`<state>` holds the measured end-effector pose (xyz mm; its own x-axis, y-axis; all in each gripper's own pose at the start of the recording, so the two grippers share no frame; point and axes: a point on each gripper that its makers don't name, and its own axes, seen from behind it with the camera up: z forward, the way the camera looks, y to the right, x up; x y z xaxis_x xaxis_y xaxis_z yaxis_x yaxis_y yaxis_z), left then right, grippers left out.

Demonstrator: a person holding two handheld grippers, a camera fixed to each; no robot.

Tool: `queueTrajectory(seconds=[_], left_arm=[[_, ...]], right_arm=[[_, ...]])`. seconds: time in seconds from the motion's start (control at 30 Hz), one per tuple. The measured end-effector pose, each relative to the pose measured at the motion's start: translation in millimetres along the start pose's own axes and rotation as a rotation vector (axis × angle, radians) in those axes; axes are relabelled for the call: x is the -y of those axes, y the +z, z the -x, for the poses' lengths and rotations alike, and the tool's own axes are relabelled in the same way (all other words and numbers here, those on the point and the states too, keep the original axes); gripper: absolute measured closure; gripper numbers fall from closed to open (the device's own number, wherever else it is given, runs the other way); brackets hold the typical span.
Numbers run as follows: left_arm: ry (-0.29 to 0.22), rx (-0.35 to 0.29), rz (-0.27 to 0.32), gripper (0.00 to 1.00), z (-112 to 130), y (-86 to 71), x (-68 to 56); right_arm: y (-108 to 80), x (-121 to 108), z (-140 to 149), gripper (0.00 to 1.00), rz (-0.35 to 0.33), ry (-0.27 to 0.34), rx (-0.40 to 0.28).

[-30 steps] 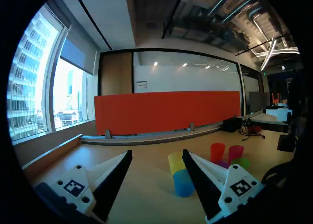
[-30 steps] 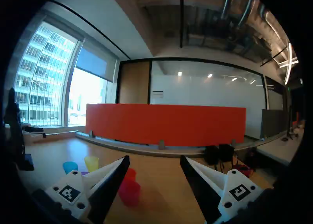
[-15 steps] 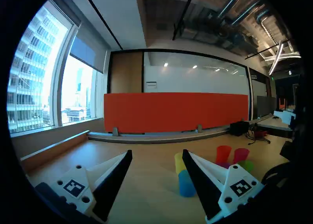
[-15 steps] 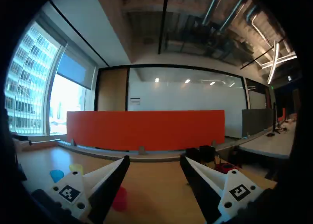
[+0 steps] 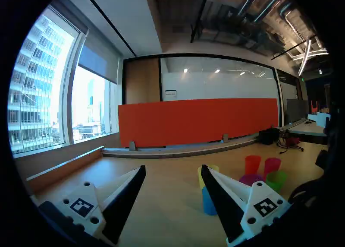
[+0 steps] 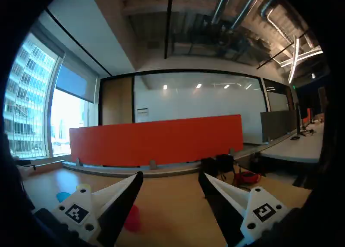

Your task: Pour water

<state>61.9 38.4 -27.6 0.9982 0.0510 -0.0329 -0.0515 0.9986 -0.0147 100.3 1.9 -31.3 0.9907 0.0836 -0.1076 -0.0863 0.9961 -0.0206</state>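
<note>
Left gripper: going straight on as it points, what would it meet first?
Likely nothing near: the left gripper faces bare table, then the far orange divider; the blue cup sits just right.

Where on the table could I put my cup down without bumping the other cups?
Free: the bare table between the window ledge and the yellow cup, back to the orange divider. Crowded: past it, where the blue cup, orange cup, pink cup, purple cup and green cup cluster.
</note>
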Motion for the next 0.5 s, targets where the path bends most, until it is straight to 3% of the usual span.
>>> queueTrajectory(seconds=[0.5], left_arm=[[-0.009,0.013,-0.008,0.05,31,11.3,4.1]], right_arm=[[-1.2,5,-10,0.01,-0.006,-0.014,-0.004]])
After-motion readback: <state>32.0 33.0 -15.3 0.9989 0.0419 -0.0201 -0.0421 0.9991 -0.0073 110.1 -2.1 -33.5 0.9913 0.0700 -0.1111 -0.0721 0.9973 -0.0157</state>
